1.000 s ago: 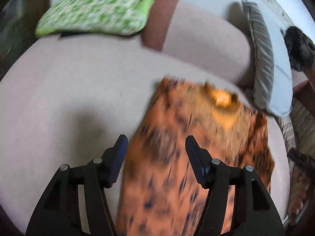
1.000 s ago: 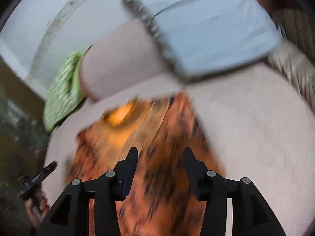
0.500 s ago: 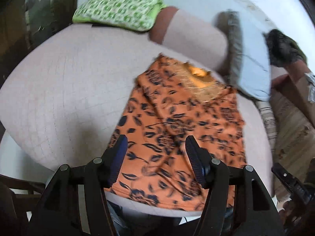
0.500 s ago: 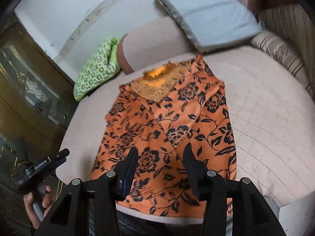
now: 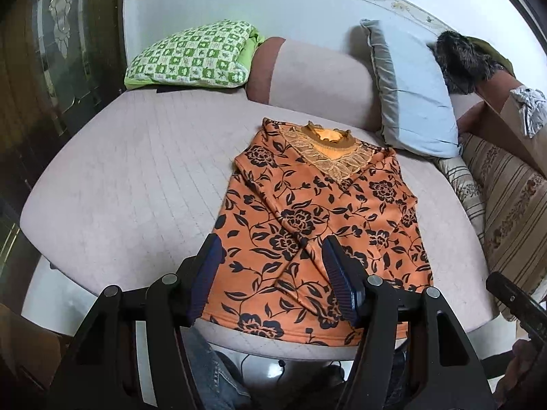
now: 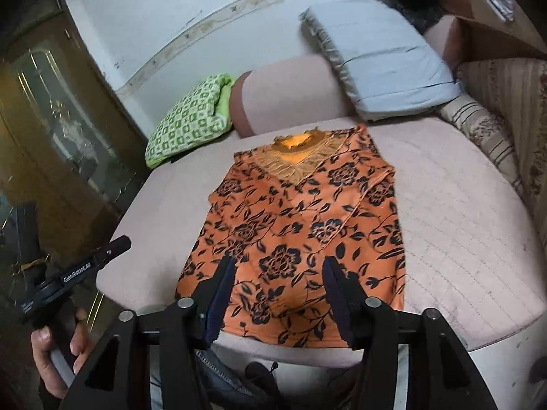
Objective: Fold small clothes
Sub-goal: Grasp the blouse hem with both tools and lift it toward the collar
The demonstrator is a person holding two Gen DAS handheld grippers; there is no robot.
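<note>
Both hand-held grippers, left [image 5: 271,273] and right [image 6: 277,294], have pulled back and up from the orange top [image 5: 318,225], jaws released and empty, the right's widening; the top lies sleeves-in on the bed [image 5: 136,184], collar at 12 o'clock, awaiting its cross fold.

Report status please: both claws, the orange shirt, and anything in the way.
Left claw open, empty; right claw opening, empty, both above the bed. Orange floral-print shirt flat on pink quilted mattress, sleeves folded in. Nothing in the way.
</note>
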